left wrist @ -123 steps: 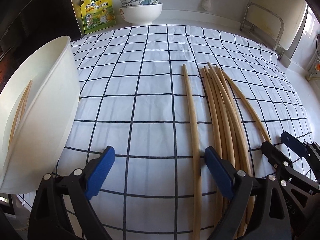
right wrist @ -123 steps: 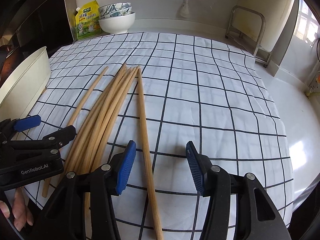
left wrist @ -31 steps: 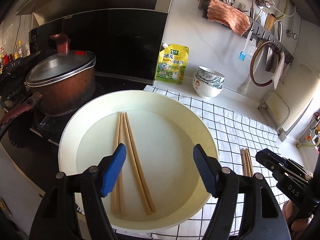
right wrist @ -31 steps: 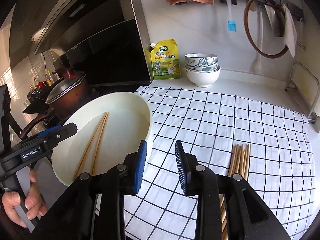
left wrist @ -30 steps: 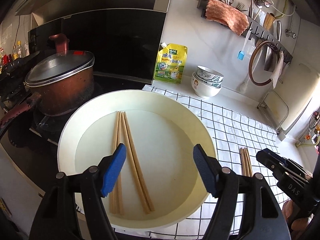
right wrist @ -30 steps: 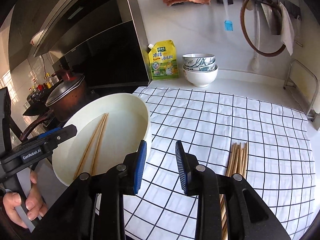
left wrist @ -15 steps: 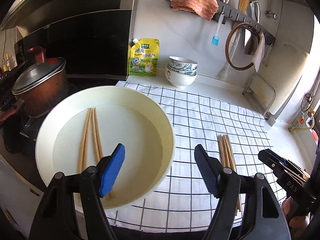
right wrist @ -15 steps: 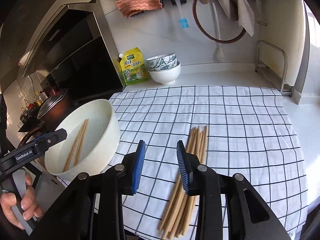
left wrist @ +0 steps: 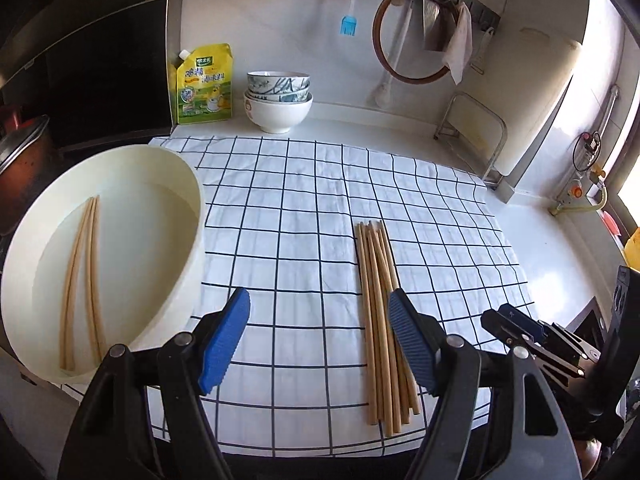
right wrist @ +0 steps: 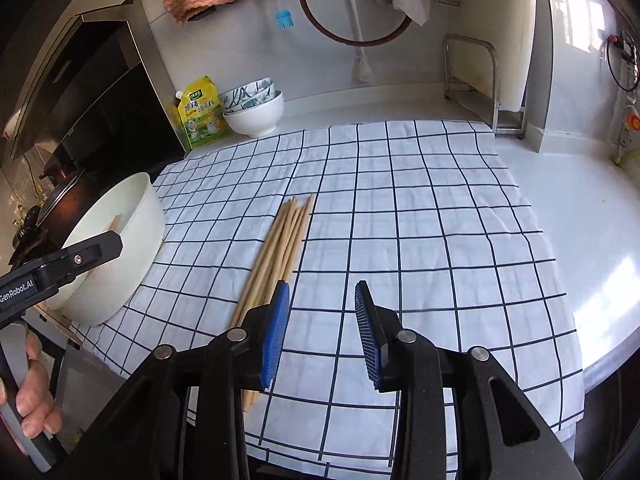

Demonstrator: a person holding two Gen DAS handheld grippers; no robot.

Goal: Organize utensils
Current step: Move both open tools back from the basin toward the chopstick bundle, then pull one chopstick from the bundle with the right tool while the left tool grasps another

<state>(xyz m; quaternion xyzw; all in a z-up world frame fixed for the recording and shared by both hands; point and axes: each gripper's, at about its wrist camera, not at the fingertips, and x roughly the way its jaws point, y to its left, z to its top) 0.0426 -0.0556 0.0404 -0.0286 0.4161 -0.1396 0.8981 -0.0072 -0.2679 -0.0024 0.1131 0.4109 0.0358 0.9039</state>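
Both grippers' fingers [left wrist: 224, 338] are hanging released and empty while the thin, light, stiff, roll-prone wooden chopsticks [left wrist: 380, 312] are lying bundled, probably best pinched mid-length.

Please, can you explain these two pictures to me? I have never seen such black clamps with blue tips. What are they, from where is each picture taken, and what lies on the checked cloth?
There is no robot here. A person holds a hand tool with two fingers in each hand, and a small wide-angle camera sits on each tool, looking along its fingers. One picture comes from the left gripper, the other from the right gripper. Both stand open and hold nothing; the right one's jaws have just been opening. On the checked cloth lies a bundle of wooden chopsticks. At its left edge stands a white basin with more chopsticks inside. Stacked bowls and a yellow pouch stand by the wall.
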